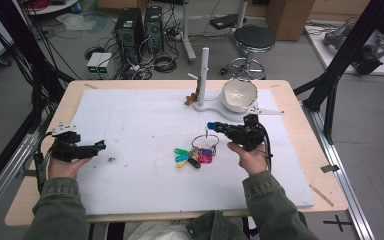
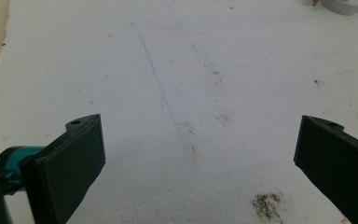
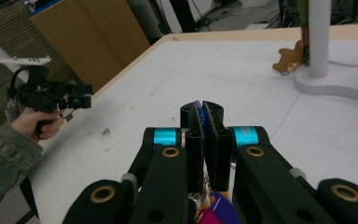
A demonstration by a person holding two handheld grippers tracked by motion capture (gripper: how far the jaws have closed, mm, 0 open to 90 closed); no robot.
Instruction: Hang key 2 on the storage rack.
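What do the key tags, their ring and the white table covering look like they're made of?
key tags: likely plastic, in bright glossy green, yellow, blue, pink, purple and black. Ring: thin, grey and shiny, probably metal wire. White covering: matte, finely grained, scuffed and stained, looks like foam board, though stiff paper can't be ruled out. The right gripper is shut on something blue.

Black claw (image 1: 211, 126), green, yellow, blue, purple, pink key tags (image 1: 194, 157), white bowl (image 1: 239, 94)
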